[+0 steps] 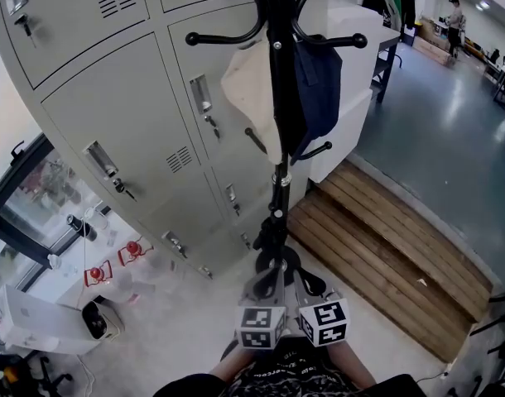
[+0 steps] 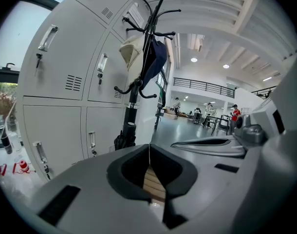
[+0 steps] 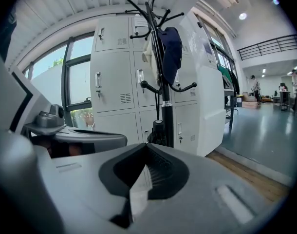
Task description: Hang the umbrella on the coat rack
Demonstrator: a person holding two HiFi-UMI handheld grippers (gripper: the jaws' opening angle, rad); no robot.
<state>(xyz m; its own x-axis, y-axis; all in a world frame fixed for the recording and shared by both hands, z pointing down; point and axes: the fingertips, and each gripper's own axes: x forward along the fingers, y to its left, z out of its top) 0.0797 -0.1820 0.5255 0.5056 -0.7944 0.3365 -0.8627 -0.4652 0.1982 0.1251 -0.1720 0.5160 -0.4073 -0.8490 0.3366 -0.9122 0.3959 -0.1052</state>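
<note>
The grey lockers (image 1: 120,114) fill the wall ahead of me, and the black coat rack (image 1: 276,73) stands right in front of them, close to the wooden step (image 1: 385,238) on its far side. High on the rack a cream bag (image 1: 248,89) and a navy bag (image 1: 319,89) hang on opposite sides of the pole. Lower down, tight against the pole, I see the folded black umbrella (image 3: 157,132). It appears to dangle by a thin strap from a low hook (image 3: 145,87), with its body just above the rack's foot, though I cannot make out the loop on the hook itself. Both tools sit side by side near my body, well short of the rack and aimed at it. The left gripper (image 2: 149,147) is clenched with its pads meeting and nothing between them, and the right gripper (image 3: 146,147) is the same, pads pressed together and empty. I judge the hanging step as done and this as the pull-away. If the strap is seated, the next move calls for nothing but keeping both tools clear of the pole. If it is only caught on the hook's tip, I would need to open one gripper, go back in low and nudge the loop further on.
</note>
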